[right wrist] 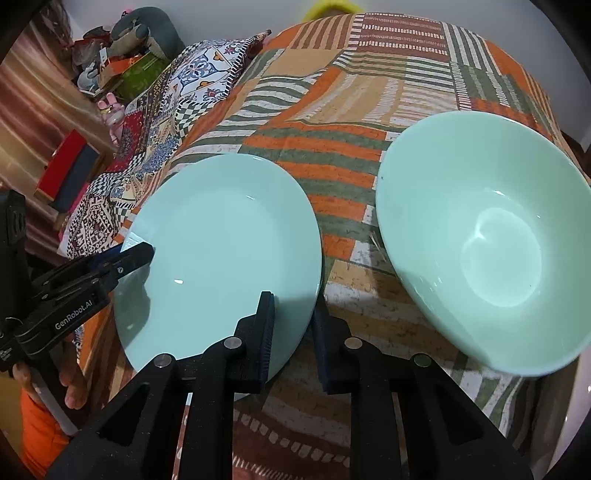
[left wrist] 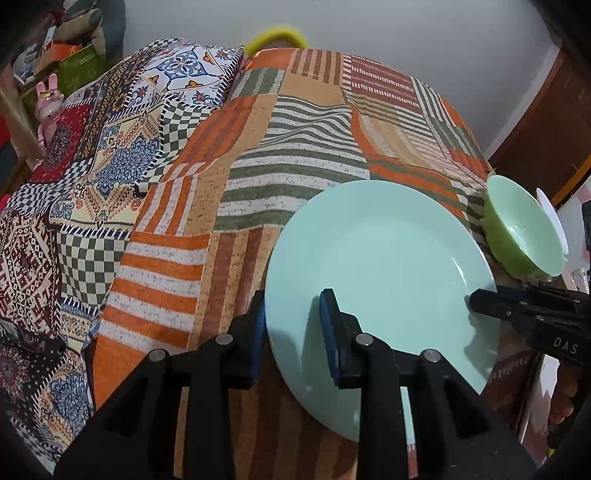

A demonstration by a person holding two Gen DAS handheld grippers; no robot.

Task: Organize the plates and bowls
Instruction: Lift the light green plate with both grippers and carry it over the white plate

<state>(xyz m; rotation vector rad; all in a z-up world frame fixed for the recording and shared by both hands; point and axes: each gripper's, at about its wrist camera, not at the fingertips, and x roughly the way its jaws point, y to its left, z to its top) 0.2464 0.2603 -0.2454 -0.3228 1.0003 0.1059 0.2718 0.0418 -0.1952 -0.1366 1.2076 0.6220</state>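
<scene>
plate [left wrist: 380, 273]: on the striped cloth [left wrist: 236, 206], clamped at both rims | your left gripper [left wrist: 295, 332]: pinching its left rim | your right gripper [right wrist: 293, 328]: closed on its right rim | bowl [right wrist: 484, 236]: just right of the plate

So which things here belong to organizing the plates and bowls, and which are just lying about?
Part of the job:
- mint plate, both tools shut on its rim: left tool, right tool
- green bowl beside it

Just lying about:
- patchwork cloth
- pink rabbit figure
- yellow thing at the far edge
- shelf clutter
</scene>
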